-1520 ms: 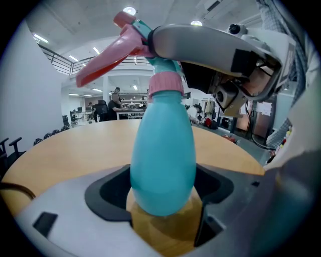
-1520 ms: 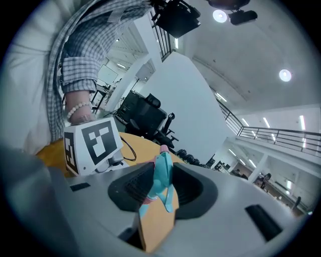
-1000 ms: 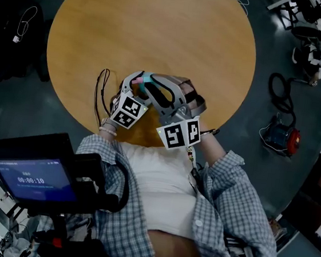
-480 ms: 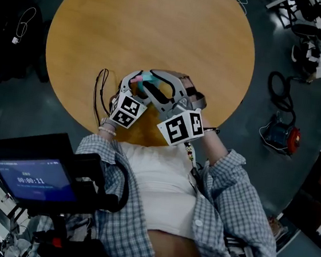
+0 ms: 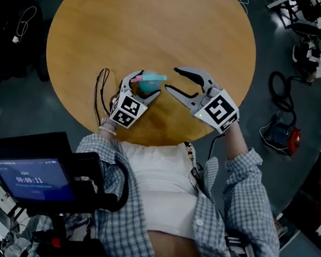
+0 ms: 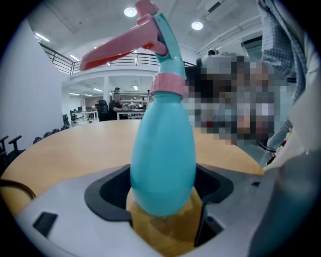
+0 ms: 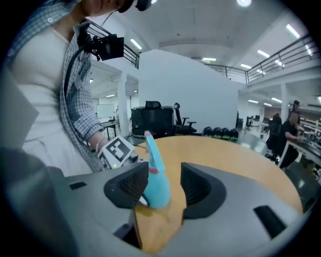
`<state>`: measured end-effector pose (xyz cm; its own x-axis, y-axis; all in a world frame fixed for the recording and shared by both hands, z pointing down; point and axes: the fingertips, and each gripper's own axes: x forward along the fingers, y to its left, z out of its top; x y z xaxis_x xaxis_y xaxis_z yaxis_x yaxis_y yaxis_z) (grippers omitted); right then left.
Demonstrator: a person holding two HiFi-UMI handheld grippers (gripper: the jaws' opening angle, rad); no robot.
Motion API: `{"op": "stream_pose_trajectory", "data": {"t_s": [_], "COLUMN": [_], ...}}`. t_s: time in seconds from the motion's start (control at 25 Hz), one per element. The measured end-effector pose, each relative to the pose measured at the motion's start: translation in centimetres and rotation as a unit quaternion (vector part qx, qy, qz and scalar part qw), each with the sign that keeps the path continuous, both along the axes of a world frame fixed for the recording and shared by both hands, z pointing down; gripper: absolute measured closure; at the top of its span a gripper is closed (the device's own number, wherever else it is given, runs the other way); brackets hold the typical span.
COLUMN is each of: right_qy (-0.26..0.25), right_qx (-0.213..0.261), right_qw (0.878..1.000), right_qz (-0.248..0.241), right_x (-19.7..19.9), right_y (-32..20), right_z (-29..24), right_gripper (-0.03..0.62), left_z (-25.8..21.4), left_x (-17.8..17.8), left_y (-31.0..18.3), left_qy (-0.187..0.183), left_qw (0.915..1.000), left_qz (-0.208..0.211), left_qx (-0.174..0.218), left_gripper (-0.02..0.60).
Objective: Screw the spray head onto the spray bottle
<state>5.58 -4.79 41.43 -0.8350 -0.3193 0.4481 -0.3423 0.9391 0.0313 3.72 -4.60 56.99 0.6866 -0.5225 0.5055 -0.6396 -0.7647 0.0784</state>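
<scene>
head view: a teal egg-shaped plastic spray bottle [image 5: 148, 85] is seen at the near edge of the round wooden desk [image 5: 155, 26], pinched low on its body by the left gripper [image 5: 144, 86]. the right gripper [image 5: 172, 78] is held just to its right, apart from it, fingers spread.

left gripper view: the bottle is clamped upright between the dark fingers [image 6: 108, 193]. a pink-and-teal trigger spray head [image 6: 150, 35] is seated on the neck at a pink collar [image 6: 168, 84].

right gripper view: the fingers [image 7: 130, 188] have just been opening. the bottle is framed beyond them, untouched.

the bottle is judged light, hollow, smooth and rounded, so slipping is likely. the collar is best gripped for turning, while the body is steadied near its widest part.
</scene>
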Motion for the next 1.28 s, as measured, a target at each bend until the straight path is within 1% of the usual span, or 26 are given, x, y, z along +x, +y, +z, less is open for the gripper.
{"op": "stream_pose_trajectory", "data": {"t_s": [0.08,0.16,0.28,0.4,0.48,0.6,0.72,0.8,0.92,1.08,1.16,1.28], "right_qy": [0.032,0.041,0.009,-0.026,-0.033,-0.049,-0.053,-0.056,-0.061,-0.048,-0.043,-0.048], "right_qx": [-0.014,-0.025,-0.058,-0.083,-0.083,-0.071,-0.052,-0.049,-0.044,-0.005,0.008,0.010], "right_qw": [0.999,0.998,0.997,0.995,0.994,0.994,0.995,0.995,0.997,0.997,0.993,0.981], "right_qz": [-0.016,-0.030,-0.049,-0.053,-0.056,-0.060,-0.069,-0.064,-0.025,0.060,0.111,0.190], "right_x": [0.8,0.5,-1.1,-2.6,-3.3,-4.0,-4.5,-4.5,-4.4,-4.5,-4.5,-4.3], "right_y": [0.2,0.4,1.0,1.4,1.4,1.2,1.0,1.1,1.3,1.3,1.3,1.2], "right_z": [1.8,2.8,3.4,3.9,4.4,4.2,3.6,3.5,3.4,3.3,3.3,3.4], "right_gripper": [0.414,0.414,0.414,0.415,0.416,0.418,0.472,0.476,0.477,0.477,0.476,0.476], "left_z": [0.0,-0.1,-0.1,-0.1,-0.1,-0.1,-0.2,-0.3,-0.3,-0.3,-0.3,-0.3], "left_x": [0.0,-0.1,-0.2,-0.2,-0.2,-0.4,-0.5,-0.4,-0.3,-0.3,-0.3,-0.3], "left_y": [0.1,0.2,0.3,0.4,0.5,0.6,0.5,0.6,0.6,0.6,0.5,0.4], "left_qy": [0.000,-0.001,-0.002,-0.002,-0.001,0.000,0.000,0.000,-0.002,-0.001,0.000,-0.002], "left_qw": [1.0000,1.0000,1.0000,1.0000,1.0000,1.0000,1.0000,1.0000,1.0000,1.0000,1.0000,0.9999], "left_qz": [0.000,0.000,0.000,0.000,0.001,0.001,0.000,0.000,0.000,-0.002,-0.005,-0.010], "left_qx": [0.000,0.000,0.001,0.000,0.000,-0.001,0.000,0.000,0.000,0.000,0.000,0.002], "left_gripper": [0.206,0.206,0.206,0.206,0.206,0.206,0.206,0.206,0.206,0.206,0.206,0.206]}}
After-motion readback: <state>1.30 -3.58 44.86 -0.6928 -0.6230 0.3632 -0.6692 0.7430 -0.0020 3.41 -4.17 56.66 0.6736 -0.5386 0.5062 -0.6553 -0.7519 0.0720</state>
